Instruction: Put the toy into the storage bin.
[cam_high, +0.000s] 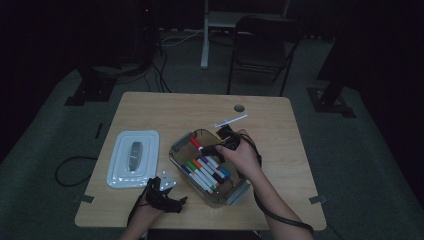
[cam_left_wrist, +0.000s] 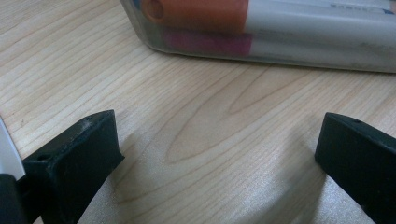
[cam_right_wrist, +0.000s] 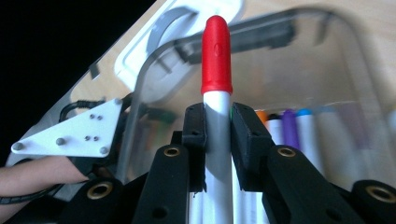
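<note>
The right claw (cam_right_wrist: 217, 128) is clamped tight on a red-capped marker (cam_right_wrist: 216, 60), both black pads pressed against the white barrel just below the cap, and it holds the marker over the far end of the clear box (cam_high: 176, 150). The left claw (cam_left_wrist: 219, 154) stands wide open with nothing between its jaws, resting low on the bench (cam_high: 165, 107) just beside the box's near wall.

Judging by how things lie, the job of gathering markers into the box is well along: a row of them already lies inside (cam_high: 206, 171), caps in orange, green, purple, blue and others, packed side by side. Left to do: set the red one down among them, fetch the one white pen (cam_high: 231, 121) lying apart beyond the box, and fit the lid (cam_high: 133, 159), which sits off to the left.

The markers are smooth, round plastic; the box is a transparent, round-cornered tub with grey clips; the lid is white and rectangular; the bench is pale wood-grain laminate
</note>
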